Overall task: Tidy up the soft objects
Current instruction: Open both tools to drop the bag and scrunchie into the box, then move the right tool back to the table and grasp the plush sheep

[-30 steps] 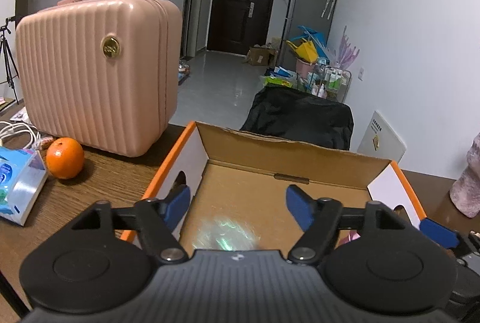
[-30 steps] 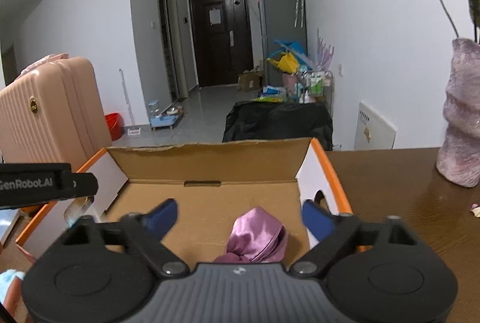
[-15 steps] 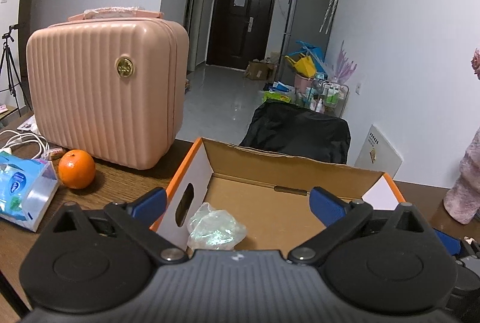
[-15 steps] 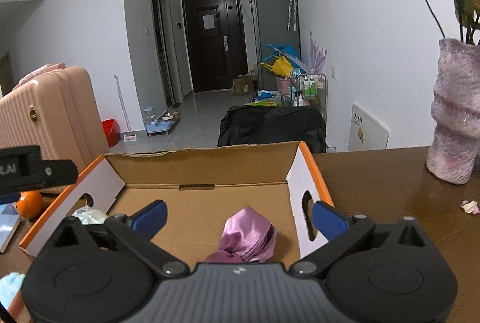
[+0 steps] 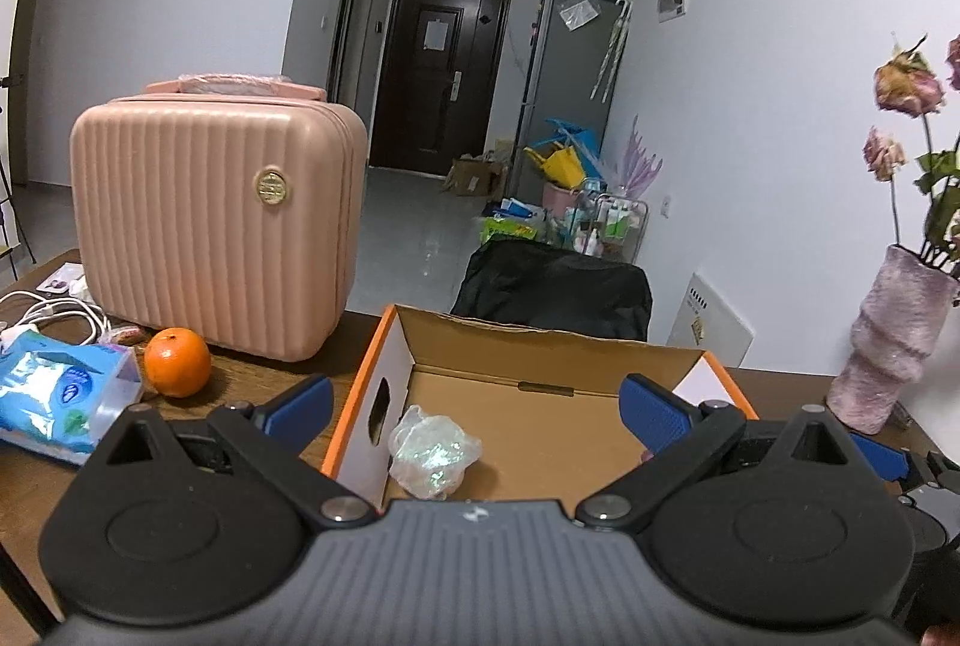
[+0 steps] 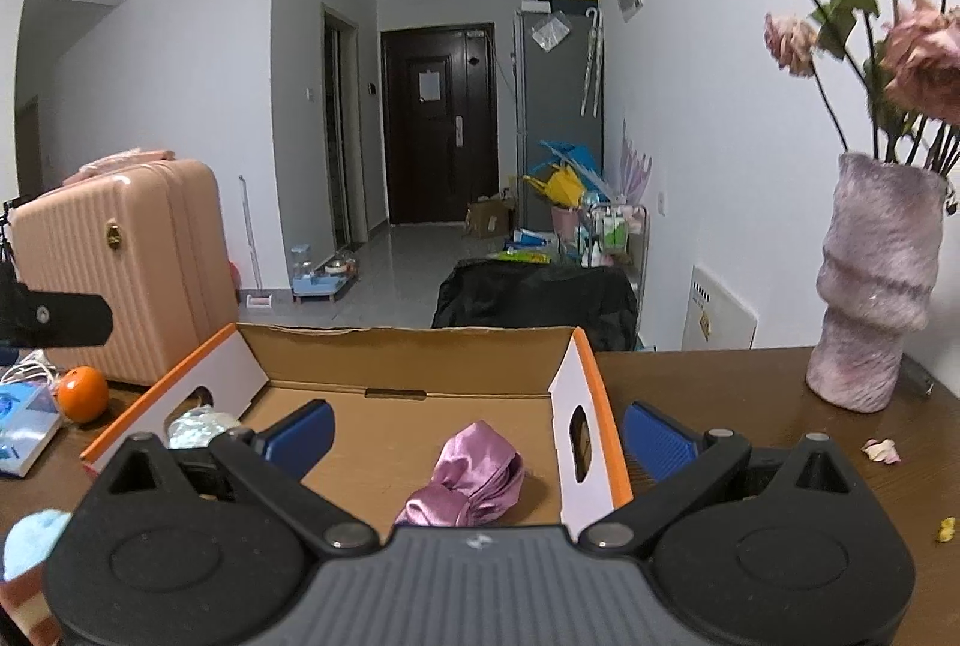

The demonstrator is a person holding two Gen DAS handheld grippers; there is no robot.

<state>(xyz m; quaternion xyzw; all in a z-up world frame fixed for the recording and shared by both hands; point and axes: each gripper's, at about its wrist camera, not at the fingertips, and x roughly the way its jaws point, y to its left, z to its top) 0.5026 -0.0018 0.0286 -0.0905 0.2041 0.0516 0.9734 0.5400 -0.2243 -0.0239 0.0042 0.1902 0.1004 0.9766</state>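
An open cardboard box with orange rims (image 5: pixel 516 340) (image 6: pixel 408 358) stands on the wooden table. Inside lie a pale iridescent soft bundle (image 5: pixel 433 451) (image 6: pixel 195 424) at its left wall and a purple satin cloth (image 6: pixel 471 475) near its right wall. My left gripper (image 5: pixel 477 409) is open and empty, above the box's near left part. My right gripper (image 6: pixel 477 433) is open and empty, above the near right part, over the purple cloth. A light blue soft thing (image 6: pixel 33 532) shows at the right wrist view's lower left edge.
A pink ribbed suitcase (image 5: pixel 216 220) (image 6: pixel 120 268) stands left of the box, with an orange (image 5: pixel 177 363) (image 6: pixel 83 394), a blue tissue pack (image 5: pixel 54 397) and white cables in front. A purple vase with dried roses (image 6: pixel 876 286) (image 5: pixel 888 340) stands on the right.
Both grippers have opened wider and pulled back and up from the box. The iridescent bundle now lies free in the box, as does the purple cloth.
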